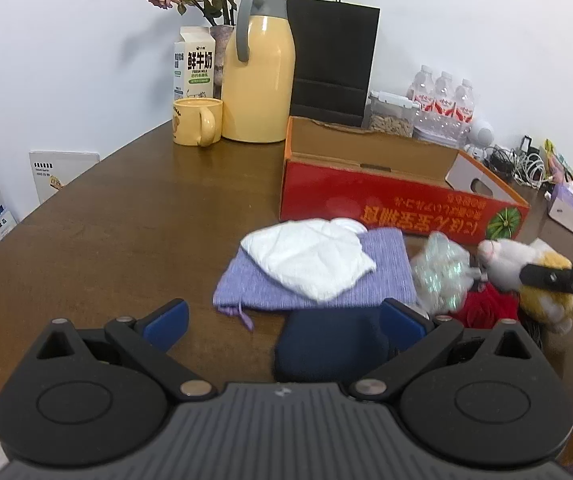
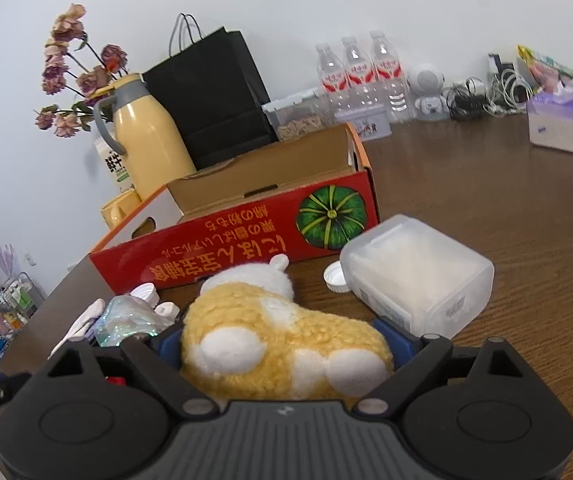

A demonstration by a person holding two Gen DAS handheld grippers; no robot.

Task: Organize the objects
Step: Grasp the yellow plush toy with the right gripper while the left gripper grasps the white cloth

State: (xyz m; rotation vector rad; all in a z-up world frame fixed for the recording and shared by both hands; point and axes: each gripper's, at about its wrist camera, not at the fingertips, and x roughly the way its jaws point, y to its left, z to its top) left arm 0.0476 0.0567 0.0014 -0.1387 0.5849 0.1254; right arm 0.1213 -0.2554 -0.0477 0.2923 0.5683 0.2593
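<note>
White wall backs a brown counter [image 1: 126, 220] cluttered along its far edge. Right tool [image 2: 282, 344] pinches the plush [image 2: 270, 344], lifted at the near edge; the open red box [image 2: 246, 232] lies straight ahead, just beyond. Left tool [image 1: 282, 320] is spread above the navy cloth [image 1: 326, 344], farther from the box.

Yellow-and-white plush toy [image 2: 282, 344] clamped in right claw [image 2: 282, 340], near open red cardboard box [image 2: 246, 236] on tabletop [image 2: 506, 208].

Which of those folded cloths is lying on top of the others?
The white cloth; it rests on the lavender cloth, while the navy cloth sits lowest, nearest the camera.
</note>
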